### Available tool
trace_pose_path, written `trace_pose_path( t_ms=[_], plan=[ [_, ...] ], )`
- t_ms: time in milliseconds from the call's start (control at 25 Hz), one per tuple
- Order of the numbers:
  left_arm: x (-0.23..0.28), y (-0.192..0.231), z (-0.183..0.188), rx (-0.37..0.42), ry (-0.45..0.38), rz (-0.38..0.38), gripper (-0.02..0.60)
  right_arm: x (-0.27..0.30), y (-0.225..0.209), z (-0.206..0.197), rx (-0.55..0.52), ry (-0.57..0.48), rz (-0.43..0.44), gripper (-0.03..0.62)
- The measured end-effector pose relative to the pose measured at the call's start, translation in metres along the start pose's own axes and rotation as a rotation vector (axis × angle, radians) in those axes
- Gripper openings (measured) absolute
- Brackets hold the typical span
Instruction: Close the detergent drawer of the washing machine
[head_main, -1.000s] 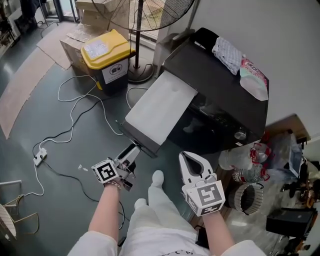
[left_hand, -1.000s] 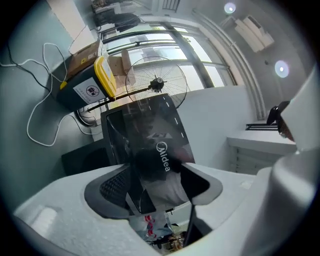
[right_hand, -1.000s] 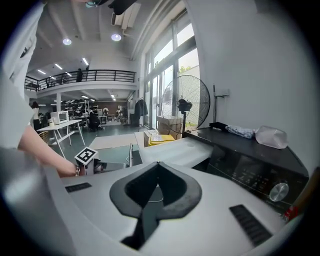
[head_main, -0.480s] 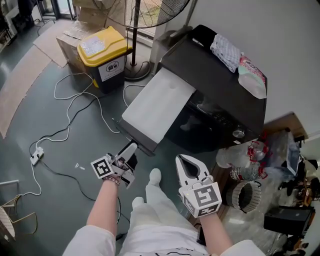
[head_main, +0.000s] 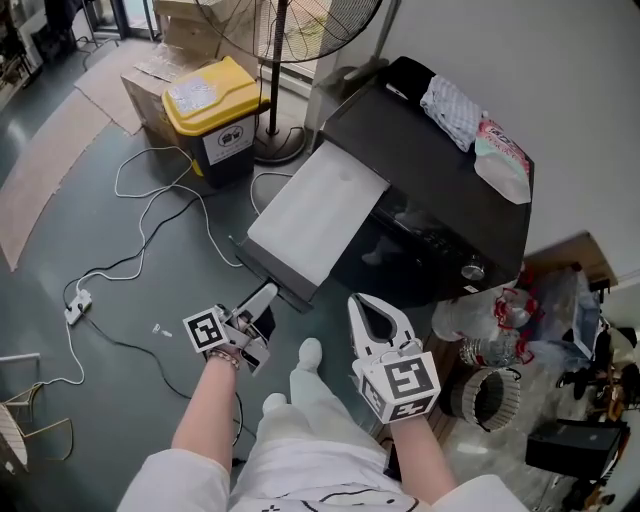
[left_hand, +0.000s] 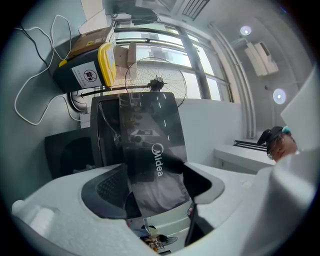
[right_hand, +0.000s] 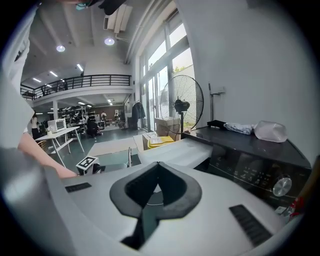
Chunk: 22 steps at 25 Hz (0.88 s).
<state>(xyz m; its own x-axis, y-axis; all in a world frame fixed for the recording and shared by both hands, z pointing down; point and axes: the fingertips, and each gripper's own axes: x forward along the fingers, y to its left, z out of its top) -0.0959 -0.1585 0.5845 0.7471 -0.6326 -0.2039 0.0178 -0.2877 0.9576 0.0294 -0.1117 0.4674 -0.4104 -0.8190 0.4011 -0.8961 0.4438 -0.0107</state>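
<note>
A black washing machine (head_main: 440, 170) stands by the wall, and a wide white-topped panel (head_main: 320, 210) sticks out from its front. In the left gripper view this panel (left_hand: 150, 140) shows a glossy dark face with a logo. My left gripper (head_main: 262, 300) sits just below the panel's near corner. Its jaws (left_hand: 155, 185) are open, with the panel's edge straight ahead of the gap; I cannot tell whether they touch it. My right gripper (head_main: 362, 303) hangs in front of the machine, shut and empty. In its own view the right gripper (right_hand: 157, 165) shows its tips meeting.
A yellow-lidded bin (head_main: 215, 100) and a fan stand (head_main: 275, 140) are left of the machine. White cables (head_main: 150, 230) run over the floor to a power strip (head_main: 78, 305). A cloth (head_main: 455, 105) and a bag (head_main: 505, 160) lie on the machine. Plastic bags (head_main: 520, 310) and a basket (head_main: 495, 395) crowd the right.
The left gripper has rolled a little while staying at the panel's corner. The right gripper has shifted slightly up and left in the head view.
</note>
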Motion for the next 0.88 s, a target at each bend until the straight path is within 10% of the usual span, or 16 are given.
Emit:
trace_pose_path(
  t_ms=[880],
  plan=[
    [0.047, -0.008, 0.004, -0.037, -0.024, 0.033, 0.331, 0.015, -0.042, 0.037, 0.028, -0.042, -0.031, -0.008]
  ],
)
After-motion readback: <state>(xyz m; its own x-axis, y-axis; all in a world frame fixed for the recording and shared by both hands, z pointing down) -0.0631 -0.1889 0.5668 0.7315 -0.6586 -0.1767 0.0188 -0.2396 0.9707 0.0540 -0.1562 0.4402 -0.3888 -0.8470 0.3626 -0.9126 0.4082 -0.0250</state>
